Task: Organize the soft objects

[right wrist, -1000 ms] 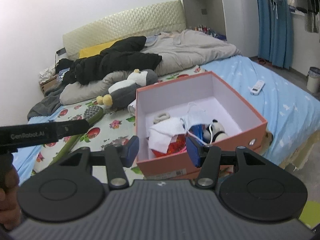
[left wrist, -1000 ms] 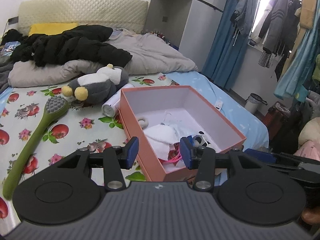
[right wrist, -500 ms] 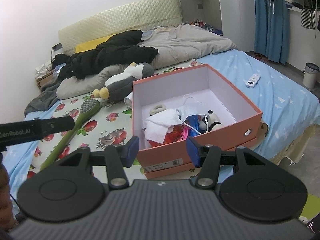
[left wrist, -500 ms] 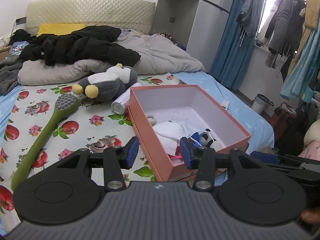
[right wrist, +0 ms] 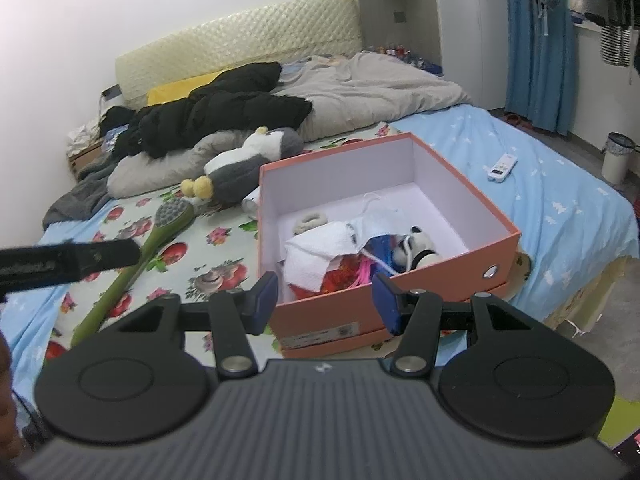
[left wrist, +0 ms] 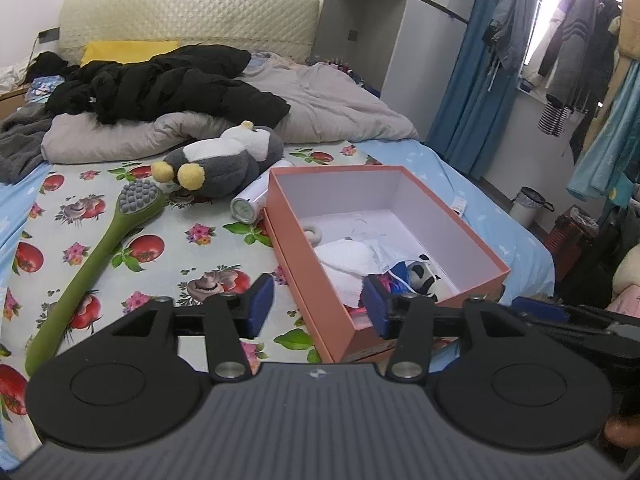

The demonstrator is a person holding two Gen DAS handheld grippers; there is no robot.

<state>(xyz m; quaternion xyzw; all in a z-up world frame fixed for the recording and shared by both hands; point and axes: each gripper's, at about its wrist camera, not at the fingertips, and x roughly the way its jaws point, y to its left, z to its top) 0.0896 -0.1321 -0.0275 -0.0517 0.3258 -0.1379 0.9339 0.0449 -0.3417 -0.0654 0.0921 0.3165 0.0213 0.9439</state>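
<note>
An orange box [left wrist: 476,256] [right wrist: 420,292] stands open on the bed, holding a white cloth [right wrist: 316,252], a face mask, a small panda toy [right wrist: 416,250] and red and pink items. A grey and white plush penguin [left wrist: 224,160] [right wrist: 244,168] lies behind the box's far left corner. My left gripper [left wrist: 318,306] hovers in front of the box, its jaws opening with nothing between them. My right gripper [right wrist: 324,302] hangs open and empty before the box's near wall.
A long green brush [left wrist: 100,248] [right wrist: 136,268] lies on the fruit-print sheet left of the box, and a white can [left wrist: 252,200] lies beside the penguin. A black jacket [left wrist: 168,84] and grey duvet pile up at the back. A remote [right wrist: 502,166] rests on the blue sheet.
The left gripper's jaws have spread a little wider. Both views have pulled back slightly from the box and the bed; the objects have not moved.
</note>
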